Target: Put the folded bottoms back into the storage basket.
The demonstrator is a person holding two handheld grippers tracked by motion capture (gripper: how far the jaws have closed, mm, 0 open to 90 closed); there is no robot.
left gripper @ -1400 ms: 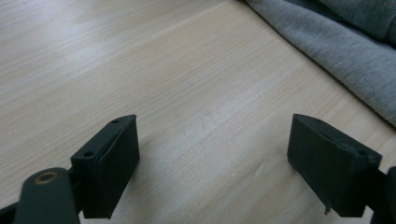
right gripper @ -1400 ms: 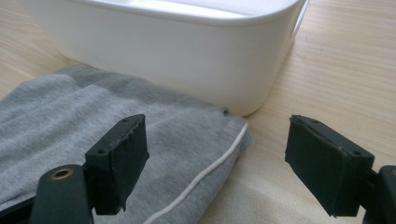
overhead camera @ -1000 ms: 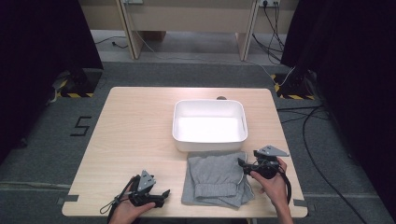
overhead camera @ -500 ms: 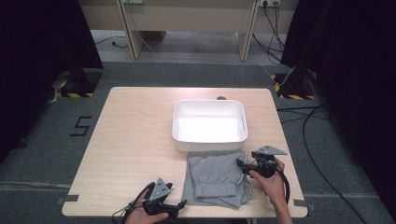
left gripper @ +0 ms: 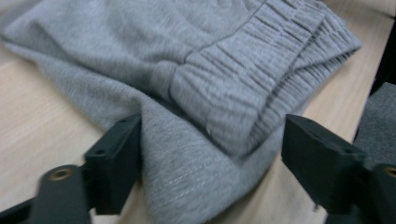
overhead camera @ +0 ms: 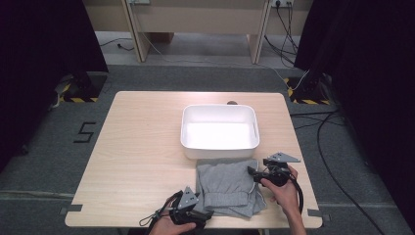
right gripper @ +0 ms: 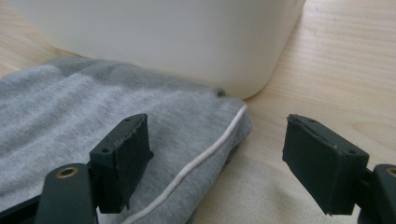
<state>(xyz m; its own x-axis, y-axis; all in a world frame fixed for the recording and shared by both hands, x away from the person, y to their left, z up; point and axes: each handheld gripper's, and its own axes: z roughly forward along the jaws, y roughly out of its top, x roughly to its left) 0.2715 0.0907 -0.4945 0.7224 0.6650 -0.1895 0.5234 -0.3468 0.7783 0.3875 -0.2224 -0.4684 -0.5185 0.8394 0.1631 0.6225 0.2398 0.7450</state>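
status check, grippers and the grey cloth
Left gripper jaws just been closing, near cloth corner between them, not pinched. Right gripper open at far-right corner. Folded grey garment flat beside white bin. Nothing blocking.

Left gripper view: folded grey cotton shorts (left gripper: pixel 224 70) slightly motion-blurred, cut off at top and left edges. Right gripper view: white plastic tub (right gripper: pixel 163 37) cropped at top. High view: small dark object (overhead camera: pixel 232 103) behind tub too small to identify; forearms cut off at bottom edge.
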